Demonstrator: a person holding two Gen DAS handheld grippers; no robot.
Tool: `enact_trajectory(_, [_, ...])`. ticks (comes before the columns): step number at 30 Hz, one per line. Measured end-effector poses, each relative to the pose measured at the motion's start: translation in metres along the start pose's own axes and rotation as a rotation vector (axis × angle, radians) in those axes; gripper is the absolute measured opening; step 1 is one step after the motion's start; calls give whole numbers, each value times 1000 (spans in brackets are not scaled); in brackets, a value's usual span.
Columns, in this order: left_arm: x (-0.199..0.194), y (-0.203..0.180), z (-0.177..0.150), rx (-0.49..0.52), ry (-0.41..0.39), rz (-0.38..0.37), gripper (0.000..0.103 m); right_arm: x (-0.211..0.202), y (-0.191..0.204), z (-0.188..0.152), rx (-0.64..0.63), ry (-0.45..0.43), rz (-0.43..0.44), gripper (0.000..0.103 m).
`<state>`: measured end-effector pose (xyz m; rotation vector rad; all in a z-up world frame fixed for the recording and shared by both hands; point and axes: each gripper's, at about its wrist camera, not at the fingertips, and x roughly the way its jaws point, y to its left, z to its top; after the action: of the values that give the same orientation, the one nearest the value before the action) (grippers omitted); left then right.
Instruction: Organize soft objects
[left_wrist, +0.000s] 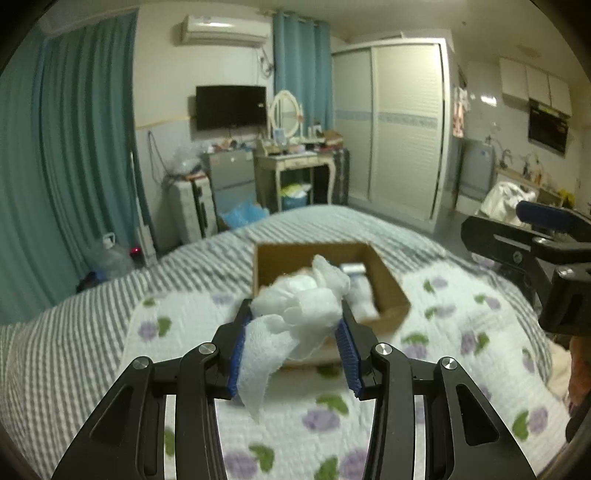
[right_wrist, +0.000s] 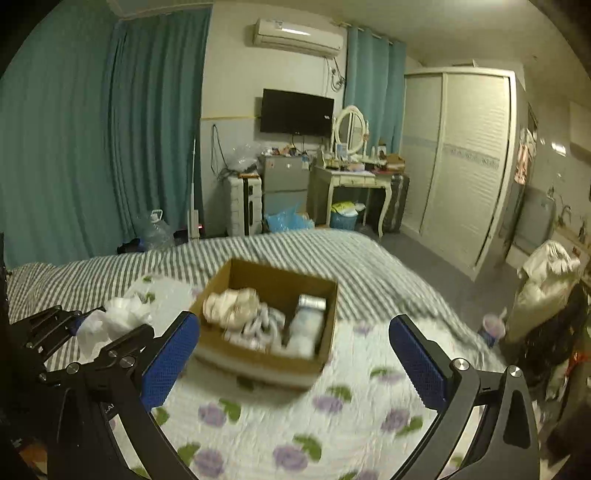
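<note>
My left gripper (left_wrist: 295, 314) is shut on a crumpled white gauze cloth (left_wrist: 295, 306), whose tail hangs down between the blue pads. It holds the cloth just in front of an open cardboard box (left_wrist: 391, 291) on the bed. In the right wrist view the box (right_wrist: 258, 362) holds a beige soft bundle (right_wrist: 232, 302), white soft items and a silver-capped container (right_wrist: 312, 302). My right gripper (right_wrist: 295, 332) is open and empty, its fingers either side of the box. The left gripper with the cloth (right_wrist: 122, 314) shows at the left.
The box sits on a white floral quilt (right_wrist: 332, 424) over a grey striped bedspread (right_wrist: 332, 254). Beyond the bed stand a dressing table (right_wrist: 354, 181), a small fridge (right_wrist: 284, 184), a wardrobe (right_wrist: 461, 158) and teal curtains (right_wrist: 92, 129). Bags and clothes are piled at the right (right_wrist: 546, 280).
</note>
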<state>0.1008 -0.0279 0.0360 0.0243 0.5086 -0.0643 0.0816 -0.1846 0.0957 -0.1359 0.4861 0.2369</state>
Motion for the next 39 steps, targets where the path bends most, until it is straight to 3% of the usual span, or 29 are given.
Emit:
enact_trajectory(6, [43, -2, 32, 13, -42, 10, 42, 53, -17, 33, 18, 8, 33, 103])
enact_trajectory(12, [104, -2, 46, 5, -18, -8, 42, 118, -44, 41, 85, 31, 35, 103])
enact_trajectory(23, [203, -7, 32, -7, 109, -16, 41, 227, -73, 12, 119, 118, 24, 103])
enact_trajectory(27, [209, -11, 29, -14, 128, -13, 44, 237, -79, 6, 127, 125, 28, 103])
enact_trajectory(29, [209, -16, 29, -24, 144, 0, 59, 239, -81, 6, 135, 129, 33, 103])
enact_trajectory(30, [207, -17, 29, -30, 153, 11, 75, 236, -82, 6, 138, 126, 28, 103])
enact_trajectory(31, [200, -17, 29, -38, 131, 27, 83, 235, -83, 6, 139, 124, 26, 103])
enact_trajectory(34, [186, -22, 33, -13, 100, 64, 84, 224, -84, 8, 152, 120, 22, 103])
enact_trajectory(39, [138, -20, 50, -13, 50, 62, 84, 177, -83, 22, 155, 81, 9, 103])
